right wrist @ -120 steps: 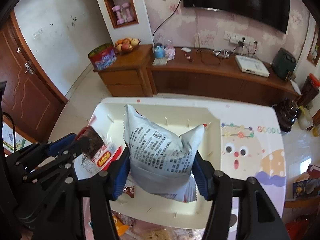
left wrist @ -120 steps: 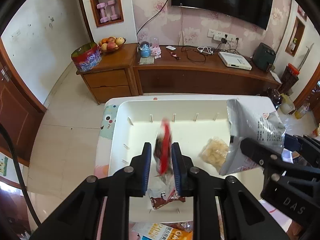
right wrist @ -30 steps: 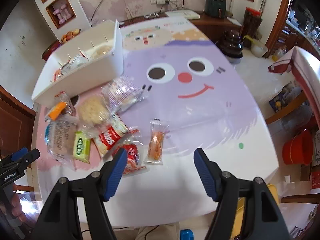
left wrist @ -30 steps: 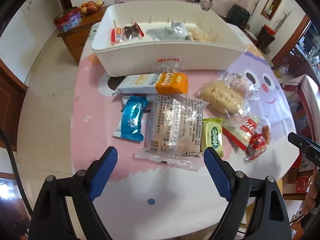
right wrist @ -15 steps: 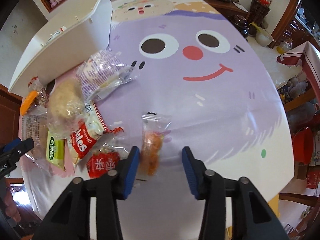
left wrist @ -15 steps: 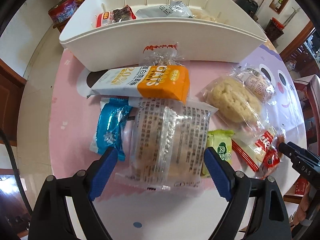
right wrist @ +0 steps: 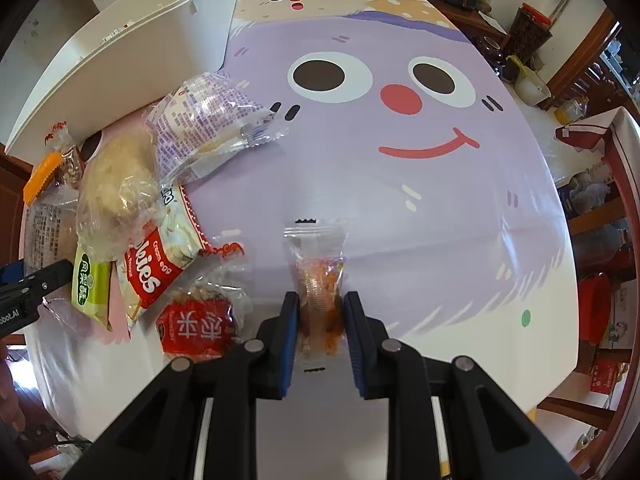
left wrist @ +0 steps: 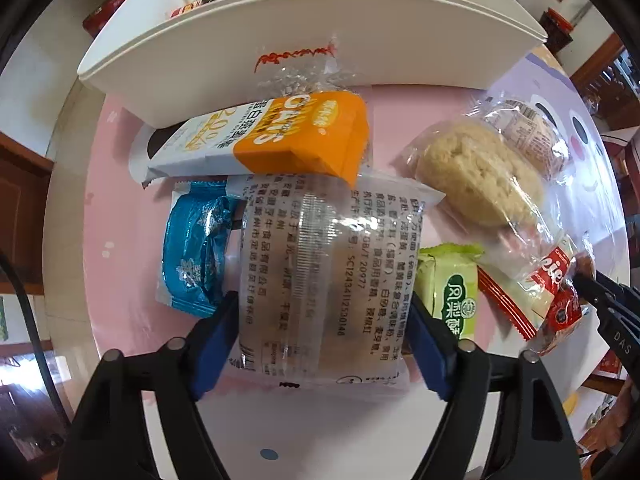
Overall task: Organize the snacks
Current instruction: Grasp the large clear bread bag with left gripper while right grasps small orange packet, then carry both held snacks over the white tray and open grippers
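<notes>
Nearest the right gripper (right wrist: 319,322), a small clear packet of orange snack (right wrist: 319,280) lies on the surface (right wrist: 400,208), its long axis running straight away along the fingers; the blue pads are clamped narrow on its near half, so the next move looks like a plain lift toward the white bin (right wrist: 120,52), which stands far off to the upper left. The left gripper (left wrist: 322,340) points straight down over a wide clear packet with printed text (left wrist: 320,280), also lengthwise toward the white bin; its jaws are closing with the packet between them, pads at its side edges but not clearly pressing yet. Beyond this packet lies an orange-and-white bar (left wrist: 260,140), against the bin's wall.
</notes>
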`<state>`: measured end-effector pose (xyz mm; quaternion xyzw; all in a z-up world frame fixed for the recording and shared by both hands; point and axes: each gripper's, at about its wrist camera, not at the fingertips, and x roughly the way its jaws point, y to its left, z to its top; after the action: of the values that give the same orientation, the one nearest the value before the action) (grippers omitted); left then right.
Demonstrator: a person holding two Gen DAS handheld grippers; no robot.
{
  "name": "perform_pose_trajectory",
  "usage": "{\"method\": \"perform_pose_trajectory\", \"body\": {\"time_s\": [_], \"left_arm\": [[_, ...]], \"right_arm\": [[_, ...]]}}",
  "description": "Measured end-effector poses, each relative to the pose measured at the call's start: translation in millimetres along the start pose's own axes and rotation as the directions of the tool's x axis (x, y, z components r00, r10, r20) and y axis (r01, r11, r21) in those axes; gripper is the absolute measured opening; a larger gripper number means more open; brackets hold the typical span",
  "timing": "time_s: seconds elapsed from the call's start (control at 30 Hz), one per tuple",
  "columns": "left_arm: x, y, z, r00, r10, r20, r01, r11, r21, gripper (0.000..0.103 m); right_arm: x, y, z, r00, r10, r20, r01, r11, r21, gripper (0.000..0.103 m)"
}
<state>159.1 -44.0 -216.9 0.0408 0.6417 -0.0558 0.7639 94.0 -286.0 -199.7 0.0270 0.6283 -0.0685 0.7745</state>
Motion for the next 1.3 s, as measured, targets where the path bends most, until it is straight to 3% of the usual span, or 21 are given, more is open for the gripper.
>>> {"method": "perform_pose_trajectory", "body": {"time_s": [0.33,0.97,1.3], "left_arm": [[-13.7,-12.0,-7.8,1.000,0.019,0.024,-0.019,1.000,0.010,0.060],[-123.4,29.7,-51.0,0.985,-0.099,0.141,0.101,0.995,-0.008,0.060],[-158.2,46.6,-47.4,0.974,-0.086,0.211,0.097,0.995,-0.039,0.061]], "right_arm": [[-0.2,3.2,1.5,0.999,0.024,-0.025,-0.024,1.000,0.006,0.022],[-83.5,34.9,-3.0,0.992,0.090,0.084,-0.087,0.995,-0.043,0.022],[-129.5,70.7,0.5,0.972,0.178,0.152,-0.158,0.978,-0.140,0.022]]}}
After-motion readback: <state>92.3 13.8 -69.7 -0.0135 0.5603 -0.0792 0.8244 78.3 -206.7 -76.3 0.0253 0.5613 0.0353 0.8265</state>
